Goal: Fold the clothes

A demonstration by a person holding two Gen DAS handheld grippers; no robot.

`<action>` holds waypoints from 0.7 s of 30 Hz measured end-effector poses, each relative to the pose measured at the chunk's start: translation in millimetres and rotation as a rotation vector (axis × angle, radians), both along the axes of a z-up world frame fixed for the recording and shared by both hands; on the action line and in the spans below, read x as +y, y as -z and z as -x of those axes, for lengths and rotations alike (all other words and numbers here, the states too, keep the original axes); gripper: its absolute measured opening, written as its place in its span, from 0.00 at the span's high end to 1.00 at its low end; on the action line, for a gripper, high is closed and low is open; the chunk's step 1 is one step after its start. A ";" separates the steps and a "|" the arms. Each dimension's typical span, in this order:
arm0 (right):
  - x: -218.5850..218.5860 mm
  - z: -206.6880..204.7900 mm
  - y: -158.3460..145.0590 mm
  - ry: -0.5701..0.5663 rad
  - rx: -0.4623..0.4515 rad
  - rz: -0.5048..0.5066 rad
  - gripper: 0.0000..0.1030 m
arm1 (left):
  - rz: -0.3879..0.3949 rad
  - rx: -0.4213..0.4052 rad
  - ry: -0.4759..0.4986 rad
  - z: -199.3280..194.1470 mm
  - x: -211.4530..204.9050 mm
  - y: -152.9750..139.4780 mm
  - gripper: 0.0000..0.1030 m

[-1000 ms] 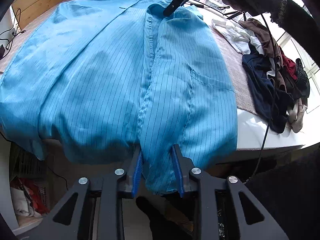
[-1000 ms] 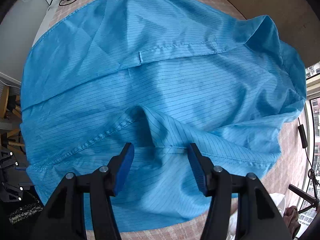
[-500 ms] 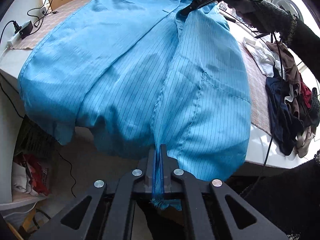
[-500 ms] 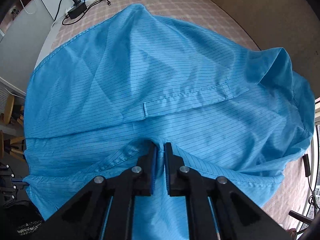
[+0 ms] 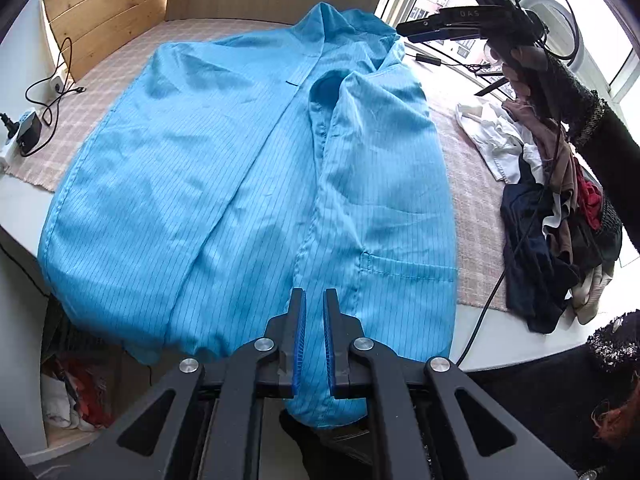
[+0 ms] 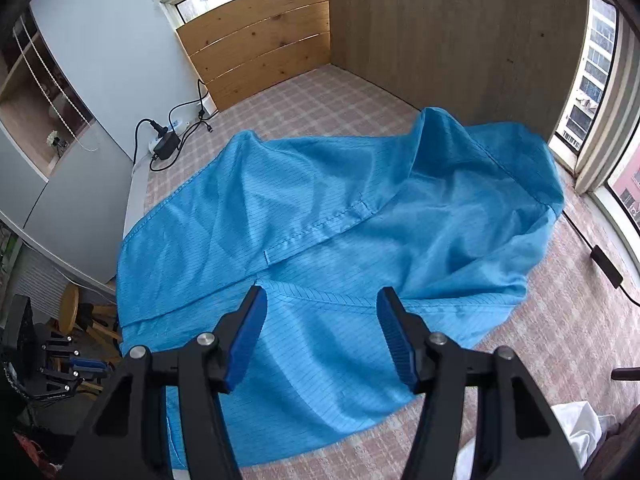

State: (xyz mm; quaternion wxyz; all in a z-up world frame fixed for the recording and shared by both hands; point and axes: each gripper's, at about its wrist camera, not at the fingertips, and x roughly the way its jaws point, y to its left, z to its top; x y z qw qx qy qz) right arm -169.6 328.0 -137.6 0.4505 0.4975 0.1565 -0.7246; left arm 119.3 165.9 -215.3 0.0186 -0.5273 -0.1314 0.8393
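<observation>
The right gripper (image 6: 322,332) has let go and lifted, wide open, while the left gripper (image 5: 314,340) pinches the blue coat's (image 5: 248,184) near hem; smoothing likely comes next.

It looked like a room in a home. A checked cloth (image 6: 320,108) covered the tabletop, wood panelling (image 6: 260,36) lined the walls, and windows (image 6: 600,60) faced apartment blocks. A heap of mixed clothes (image 5: 560,208) lay alongside, and a power strip (image 6: 164,140) trailed cables.
</observation>
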 end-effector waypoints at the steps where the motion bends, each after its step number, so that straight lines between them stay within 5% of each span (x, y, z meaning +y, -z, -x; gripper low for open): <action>1: -4.3 -0.7 15.6 -0.012 -0.028 -0.017 0.54 | -0.018 0.003 0.028 9.1 6.4 5.3 0.93; 5: -31.6 -21.3 61.5 -0.103 -0.094 -0.041 0.65 | -0.030 -0.024 0.072 36.2 19.8 27.9 0.93; 7: -49.4 -27.9 80.8 -0.128 -0.039 -0.113 0.66 | -0.019 -0.053 0.068 38.3 19.2 40.0 0.93; 9: -60.0 -23.8 95.4 -0.107 0.044 -0.206 0.81 | -0.023 -0.065 0.052 36.3 13.9 47.4 0.93; 16: -44.0 1.2 91.7 -0.005 0.080 -0.318 0.80 | -0.032 -0.039 -0.047 0.2 -23.3 31.7 0.94; 19: -46.5 -0.2 61.6 0.017 0.085 -0.252 0.78 | -0.010 -0.042 -0.155 -38.4 -71.3 25.9 0.75; 21: -58.5 -4.8 39.0 -0.001 0.060 -0.179 0.67 | 0.008 -0.049 -0.221 -63.5 -106.5 26.3 0.75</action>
